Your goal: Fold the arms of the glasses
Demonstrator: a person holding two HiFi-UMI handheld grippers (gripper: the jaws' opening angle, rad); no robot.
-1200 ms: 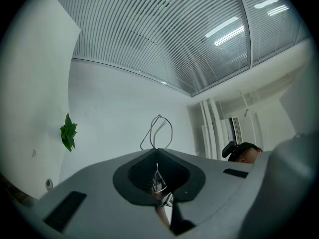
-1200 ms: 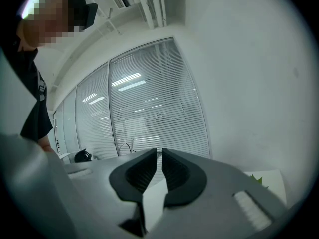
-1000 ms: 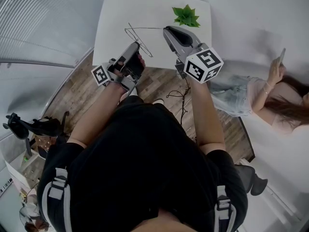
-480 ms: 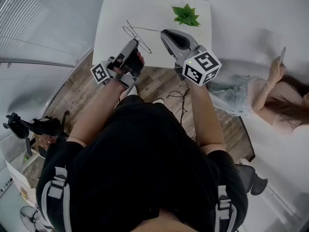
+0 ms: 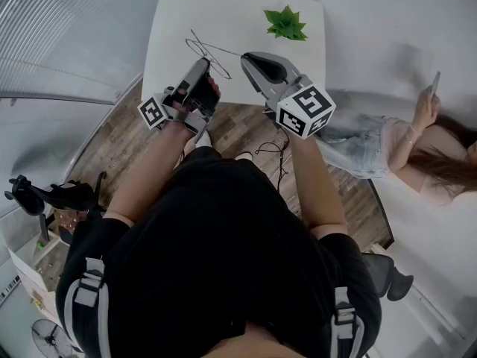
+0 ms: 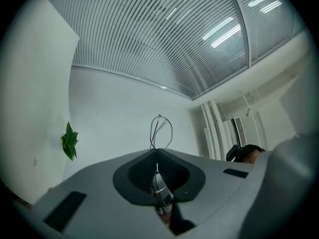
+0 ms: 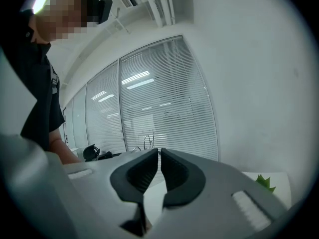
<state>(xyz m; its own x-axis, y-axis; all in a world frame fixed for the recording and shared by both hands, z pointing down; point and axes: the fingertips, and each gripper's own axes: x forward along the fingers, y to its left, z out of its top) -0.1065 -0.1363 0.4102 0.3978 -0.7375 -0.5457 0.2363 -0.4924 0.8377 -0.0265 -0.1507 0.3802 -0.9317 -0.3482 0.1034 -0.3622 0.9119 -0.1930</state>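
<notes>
Pointing upward, left gripper (image 5: 206,63) clamps the glasses (image 6: 160,129) above the table (image 5: 223,6)

Your left hand-held gripper (image 6: 157,152) clamps the glasses (image 6: 159,116), a wire loop rising above its tips. A green plant (image 6: 69,141) sits far left.

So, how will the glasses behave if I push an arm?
Probably light and springy: the glasses are thin wire, so an arm may flex before folding. They may also twist, since the left gripper pinches them at one spot.
</notes>
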